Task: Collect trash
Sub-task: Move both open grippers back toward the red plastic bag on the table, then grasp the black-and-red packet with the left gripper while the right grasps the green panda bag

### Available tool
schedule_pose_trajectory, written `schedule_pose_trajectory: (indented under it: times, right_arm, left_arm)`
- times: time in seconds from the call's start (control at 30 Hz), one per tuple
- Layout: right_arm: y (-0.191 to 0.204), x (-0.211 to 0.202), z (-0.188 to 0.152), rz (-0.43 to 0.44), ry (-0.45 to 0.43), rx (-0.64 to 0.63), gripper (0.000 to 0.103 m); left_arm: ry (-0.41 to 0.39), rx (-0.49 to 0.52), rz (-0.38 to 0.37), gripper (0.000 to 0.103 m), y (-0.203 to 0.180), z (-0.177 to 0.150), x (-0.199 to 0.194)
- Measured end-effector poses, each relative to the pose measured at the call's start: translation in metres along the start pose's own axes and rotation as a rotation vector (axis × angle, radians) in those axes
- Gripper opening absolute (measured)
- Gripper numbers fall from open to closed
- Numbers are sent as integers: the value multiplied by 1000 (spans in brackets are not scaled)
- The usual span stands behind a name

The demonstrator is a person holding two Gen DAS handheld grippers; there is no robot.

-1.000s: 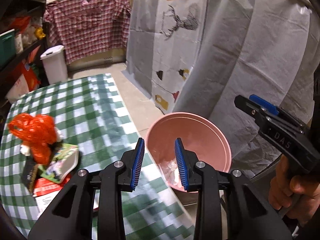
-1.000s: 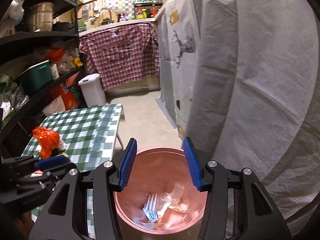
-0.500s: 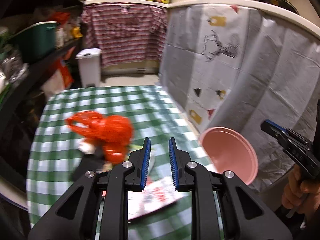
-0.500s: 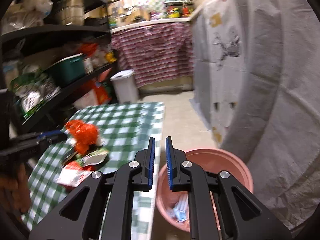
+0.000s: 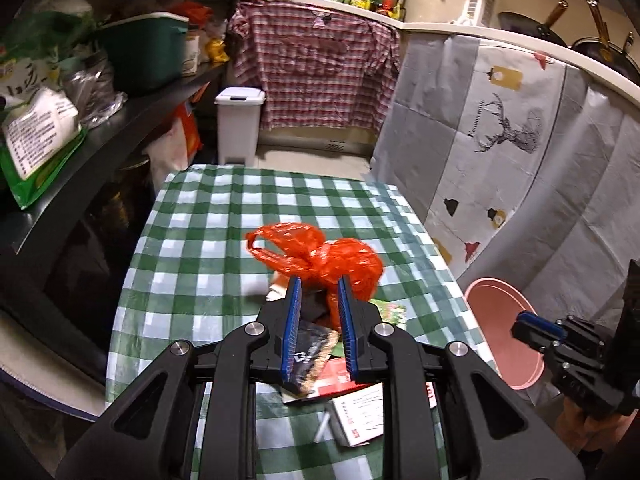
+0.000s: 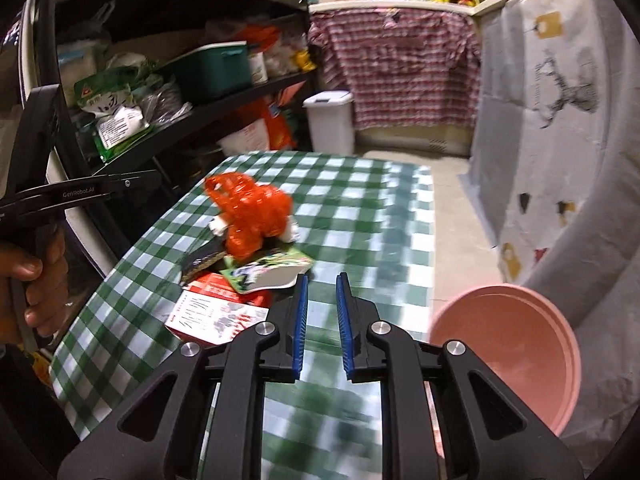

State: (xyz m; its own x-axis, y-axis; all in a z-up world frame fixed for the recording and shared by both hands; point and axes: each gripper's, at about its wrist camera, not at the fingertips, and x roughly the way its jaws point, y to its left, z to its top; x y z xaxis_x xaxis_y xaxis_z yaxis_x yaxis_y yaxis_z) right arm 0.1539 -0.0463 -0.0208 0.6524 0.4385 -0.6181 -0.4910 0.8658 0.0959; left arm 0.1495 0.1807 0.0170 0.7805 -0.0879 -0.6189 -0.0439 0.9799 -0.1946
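A pile of trash lies on the green checked table [image 5: 208,216]: a crumpled orange plastic bag [image 5: 340,262], a dark wrapper [image 5: 312,354], a red and white packet [image 5: 356,412] and a green printed packet [image 6: 272,270]. My left gripper [image 5: 319,284] hovers over the pile, jaws a little apart and empty, tips in front of the orange bag. My right gripper [image 6: 321,280] is above the table's right side, jaws a little apart and empty, right of the pile. The orange bag [image 6: 252,212] also shows in the right wrist view. The pink bin [image 6: 508,344] stands on the floor right of the table.
Dark shelves [image 5: 100,128] crowded with packets and a green box run along the table's left side. A white pedal bin [image 5: 238,124] stands beyond the table. A grey cloth-covered counter [image 5: 520,168] is on the right, past the pink bin [image 5: 500,320].
Both grippers swung left from over the pink bin to the table. Their jaws narrowed from wide open, then opened slightly. My left gripper now sits over the trash pile.
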Motion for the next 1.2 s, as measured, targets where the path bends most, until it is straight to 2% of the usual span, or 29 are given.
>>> schedule_pose_trajectory:
  times: [0.17, 0.37, 0.43, 0.5, 0.63, 0.67, 0.73, 0.8, 0.93, 1.2]
  right_arm:
    - [13, 37, 4, 54, 34, 31, 17]
    - [17, 68, 5, 108, 94, 82, 17]
    - [18, 77, 5, 126, 119, 98, 19]
    - [20, 86, 5, 147, 139, 111, 28]
    - [23, 98, 5, 170, 171, 128, 30]
    - [24, 102, 5, 172, 182, 133, 30]
    - [24, 106, 4, 171, 191, 141, 30]
    - [22, 108, 4, 172, 196, 146, 30]
    - [19, 114, 4, 169, 206, 159, 30]
    - [20, 122, 4, 160, 225, 161, 30]
  left_arm:
    - [21, -6, 32, 16, 15, -8, 11]
    - [81, -29, 45, 16, 34, -23, 28]
    - [103, -22, 37, 16, 33, -29, 33]
    - [126, -3, 23, 16, 28, -35, 39]
    - [173, 44, 0, 17, 12, -43, 53]
    - [178, 49, 1, 18, 11, -44, 55]
    - [195, 59, 1, 33, 6, -47, 62]
    - [211, 68, 6, 39, 5, -50, 69]
    - [244, 75, 25, 41, 5, -55, 83]
    - [241, 116, 52, 45, -3, -54, 90]
